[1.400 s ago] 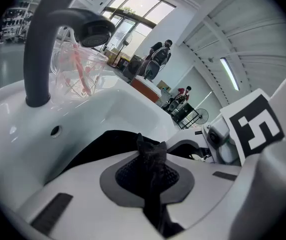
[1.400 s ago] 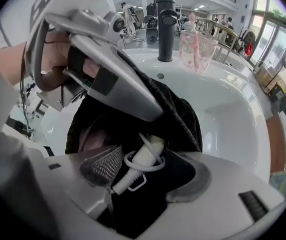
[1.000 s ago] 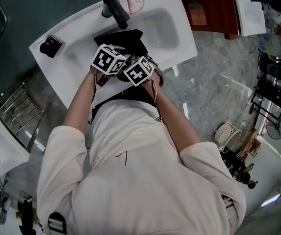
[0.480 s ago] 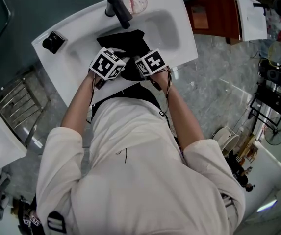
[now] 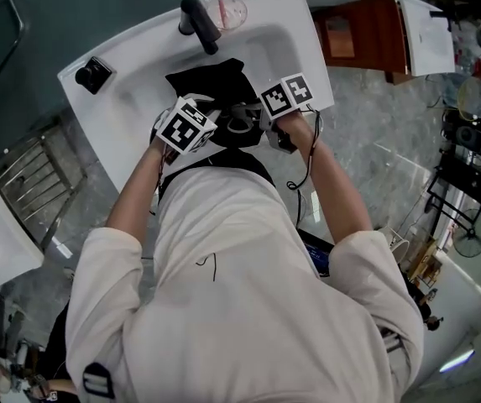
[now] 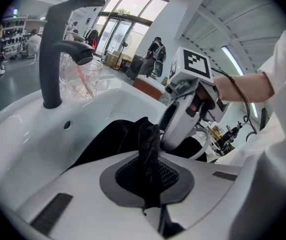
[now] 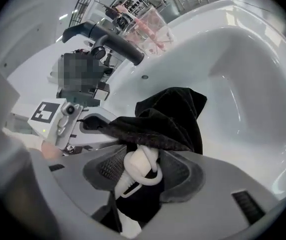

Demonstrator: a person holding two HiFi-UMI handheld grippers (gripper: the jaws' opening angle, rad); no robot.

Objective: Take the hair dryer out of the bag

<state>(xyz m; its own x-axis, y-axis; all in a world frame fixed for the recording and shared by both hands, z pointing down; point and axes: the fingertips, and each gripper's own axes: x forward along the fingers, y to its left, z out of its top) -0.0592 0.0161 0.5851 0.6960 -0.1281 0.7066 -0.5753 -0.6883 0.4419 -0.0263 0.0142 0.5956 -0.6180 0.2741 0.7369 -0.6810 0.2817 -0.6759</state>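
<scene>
Where the person leans over the white sink (image 5: 311, 53), a black bag (image 5: 215, 78) lies slumped in the basin below the dark tap (image 5: 200, 19), with one end drawn up towards the front rim. The left gripper (image 6: 150, 154) has its fingers (image 6: 83, 184) pressed together on a twisted fold of the bag's cloth, which stands up in a narrow black strip from between the pads. Just beside it, on the person's right, the right gripper (image 7: 142, 159) points down at the same end of the bag. Its fingers (image 7: 222, 184) have just been closing and sit on either side of the white end of the hair dryer (image 7: 133, 166), which pokes out from under the bag's dark edge. A small white hanging loop (image 7: 151, 176) shows at that end. The pads seem to press on the white part, though the bag's cloth crowds the gap and the contact on the far side is hard to make out. The rest of the hair dryer is covered by the bag.

In the head view the two marker cubes sit close together above the front of the basin, the right one nearer the sink's right-hand corner. A clear cup (image 5: 226, 7) holding something pink stands behind the tap, and a small black object (image 5: 93, 74) sits on the sink's left ledge.
</scene>
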